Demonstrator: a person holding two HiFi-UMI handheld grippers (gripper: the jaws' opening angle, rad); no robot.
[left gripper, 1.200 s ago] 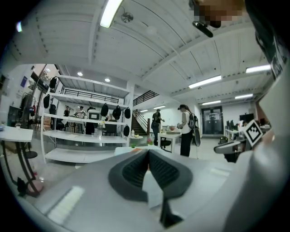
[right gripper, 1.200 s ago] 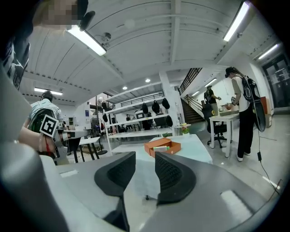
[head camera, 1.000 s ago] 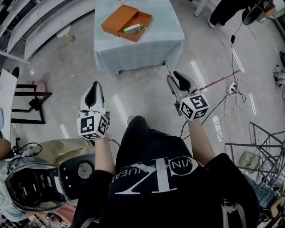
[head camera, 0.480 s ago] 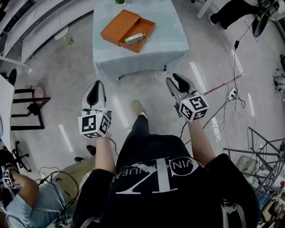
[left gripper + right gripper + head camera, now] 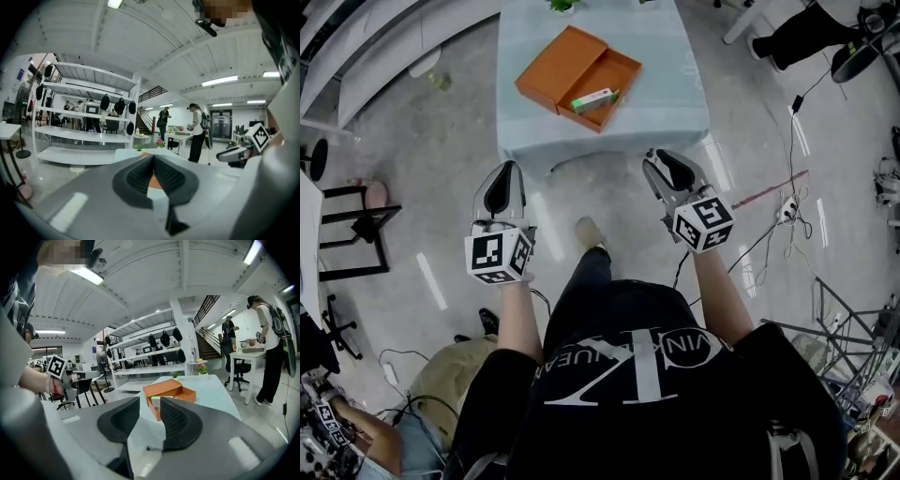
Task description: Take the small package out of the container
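An open orange box (image 5: pixel 617 75) lies on a table with a pale blue cloth (image 5: pixel 675 103), its lid (image 5: pixel 561 64) flat beside it. A small green and white package (image 5: pixel 593 97) lies inside the box. Both grippers hang in the air short of the table's near edge, apart from the box. My left gripper (image 5: pixel 503 180) has its pads meeting at the tips (image 5: pixel 153 157), with nothing held. My right gripper (image 5: pixel 666 167) is open and empty. Through its gap (image 5: pixel 149 404) I see the orange box (image 5: pixel 176 391) and the package (image 5: pixel 154 401) far ahead.
White shelving (image 5: pixel 384 47) runs along the left. A black stand (image 5: pixel 361 225) is on the floor at left. Cables and a socket strip (image 5: pixel 787 186) lie on the floor at right. A person (image 5: pixel 802 28) sits at the far right, and another (image 5: pixel 441 375) is low at left.
The person has walked toward the table. Both grippers are now nearer its front edge, and the box appears larger and closer. A foot shows on the floor between the grippers.
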